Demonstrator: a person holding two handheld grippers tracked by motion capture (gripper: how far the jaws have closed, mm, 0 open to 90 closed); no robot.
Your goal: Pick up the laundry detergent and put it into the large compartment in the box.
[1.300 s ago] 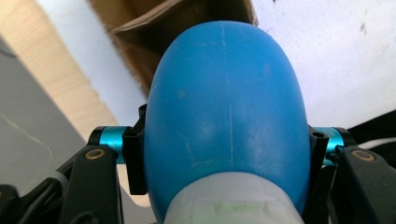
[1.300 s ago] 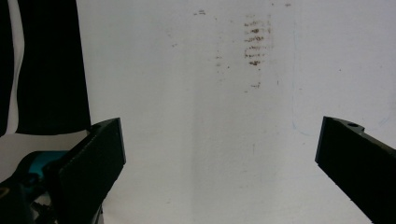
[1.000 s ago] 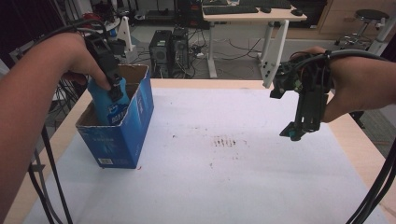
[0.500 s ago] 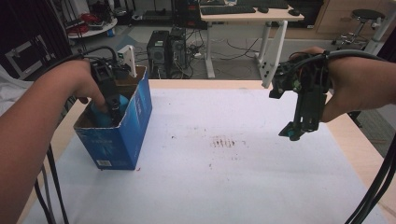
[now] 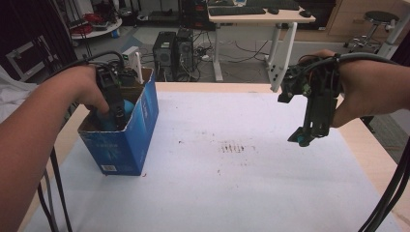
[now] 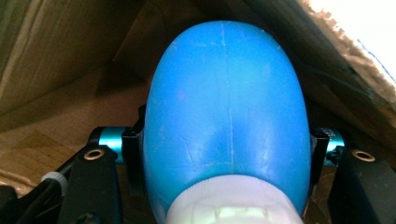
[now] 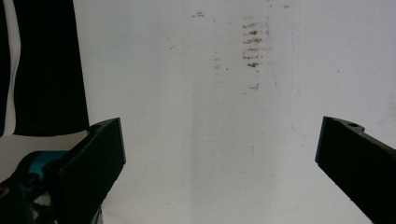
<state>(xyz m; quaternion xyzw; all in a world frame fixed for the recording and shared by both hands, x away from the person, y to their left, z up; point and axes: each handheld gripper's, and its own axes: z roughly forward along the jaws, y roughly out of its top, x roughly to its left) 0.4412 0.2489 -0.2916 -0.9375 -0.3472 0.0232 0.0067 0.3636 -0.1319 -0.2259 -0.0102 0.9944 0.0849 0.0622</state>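
A blue cardboard box (image 5: 123,145) stands open-topped at the table's left. My left gripper (image 5: 116,115) reaches down into it, shut on a blue plastic bottle (image 5: 128,108) whose rounded body peeks above the box wall. In the left gripper view the blue bottle (image 6: 226,112) sits between the two jaws of my left gripper (image 6: 226,154), white cap nearest the camera, with brown box walls around it. My right gripper (image 5: 304,137) hangs over the table's right side, pointing down; its jaws (image 7: 219,135) stand wide open with nothing between them.
The white table cover (image 5: 232,193) carries a patch of dark smudges (image 5: 236,147) near the middle. Bare wooden table edge (image 5: 367,145) shows at the right. Behind the table stand computer towers (image 5: 174,48), a desk and a stool. Cables trail from both grippers.
My left gripper has sunk with the blue bottle down into the box. The right gripper has stayed where it was.
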